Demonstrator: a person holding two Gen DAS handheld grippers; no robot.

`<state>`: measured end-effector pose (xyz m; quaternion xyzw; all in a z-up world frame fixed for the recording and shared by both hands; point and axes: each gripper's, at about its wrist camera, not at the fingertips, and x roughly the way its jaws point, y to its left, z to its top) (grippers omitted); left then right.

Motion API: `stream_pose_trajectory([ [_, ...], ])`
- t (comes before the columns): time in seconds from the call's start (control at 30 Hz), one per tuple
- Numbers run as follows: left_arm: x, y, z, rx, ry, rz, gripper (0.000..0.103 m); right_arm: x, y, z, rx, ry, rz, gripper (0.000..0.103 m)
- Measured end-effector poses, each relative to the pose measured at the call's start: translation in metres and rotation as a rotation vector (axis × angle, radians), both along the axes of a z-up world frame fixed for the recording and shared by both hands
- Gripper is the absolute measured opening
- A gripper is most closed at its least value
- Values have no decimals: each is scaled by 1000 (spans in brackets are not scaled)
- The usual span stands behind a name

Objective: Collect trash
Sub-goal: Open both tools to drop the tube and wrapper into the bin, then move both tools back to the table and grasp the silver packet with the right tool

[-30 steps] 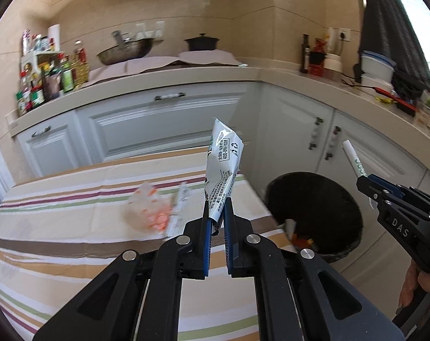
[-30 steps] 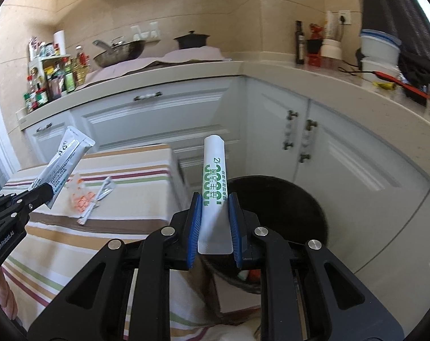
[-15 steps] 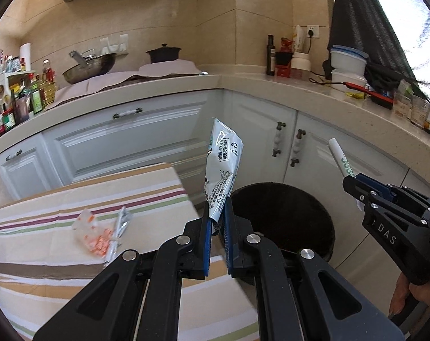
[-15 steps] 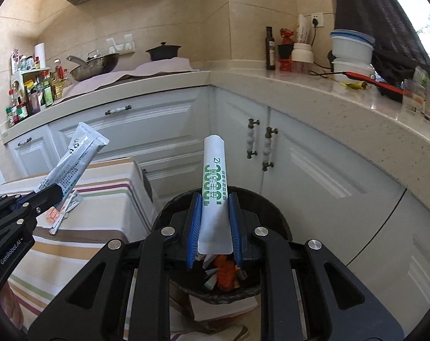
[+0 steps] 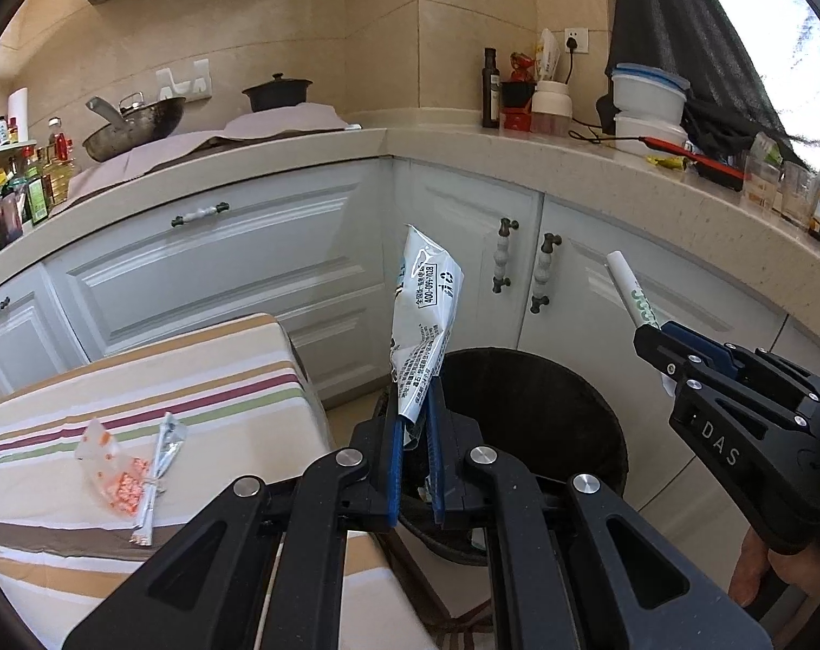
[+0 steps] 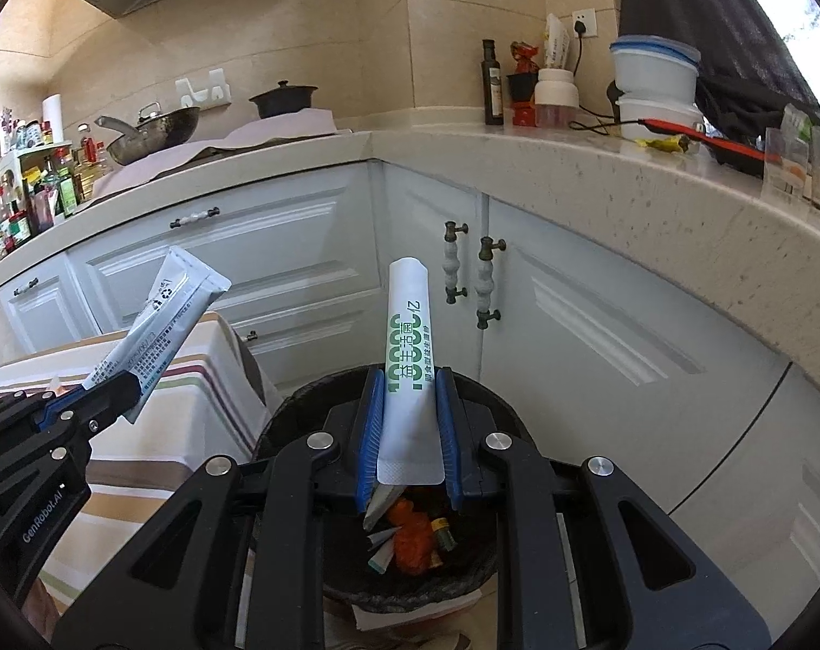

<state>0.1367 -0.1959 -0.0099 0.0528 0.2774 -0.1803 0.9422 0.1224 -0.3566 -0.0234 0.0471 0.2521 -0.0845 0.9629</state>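
Observation:
My left gripper (image 5: 414,411) is shut on a crumpled silver wrapper (image 5: 426,319), held upright over the near rim of the black trash bin (image 5: 561,411). My right gripper (image 6: 408,401) is shut on a white sachet with green print (image 6: 410,346), held above the open bin (image 6: 301,417), which holds orange and paper scraps. The right gripper also shows in the left wrist view (image 5: 653,336), and the left gripper shows in the right wrist view (image 6: 106,384). An orange-dotted clear wrapper (image 5: 112,474) and a thin silver strip (image 5: 158,466) lie on the striped table (image 5: 220,374).
White cabinet doors (image 5: 518,271) with knob handles stand right behind the bin. The corner counter (image 5: 599,162) carries bottles, tubs and a wok. The table's corner (image 6: 220,341) sits just left of the bin.
Both grippers have swung right, away from the table and toward the bin. The bin is now nearer and more central in both views. Both still hold their wrappers.

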Motion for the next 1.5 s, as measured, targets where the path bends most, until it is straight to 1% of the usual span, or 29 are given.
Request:
stream_pose_trajectory([
  [0.23,17,-13,-10,9,15,-8,9,15,-12,-14,14,22,-22,19],
  [0.33,24,-19,-15,8,21,-17,10,24,-17,-20,25,31,-32,20],
  [0.37,28,-22,-17,11,26,-24,12,28,-19,-23,28,37,-31,21],
  [0.4,32,-25,-20,15,32,-25,16,32,-21,-27,30,47,-27,22],
  [0.43,35,-27,-23,17,44,-27,24,35,-21,-30,28,54,-32,30],
  [0.47,39,-28,-26,16,59,-23,27,38,-22,-33,24,62,-41,34],
  [0.63,47,-31,-34,31,75,-9,28,40,-24,-40,29,78,-56,34],
  [0.77,45,-26,-33,28,79,4,37,39,-22,-41,32,85,-57,34],
  [0.8,44,-24,-33,27,80,9,38,39,-21,-41,35,86,-57,34],
  [0.97,37,-4,-29,17,87,45,45,36,-10,-40,49,90,-34,36],
  [1.13,27,27,-25,25,85,97,48,36,16,-37,58,89,18,36],
  [1.4,8,104,-20,40,71,251,54,44,76,-34,78,104,135,37],
  [1.5,1,134,-21,61,63,317,55,46,105,-32,73,112,188,37],
])
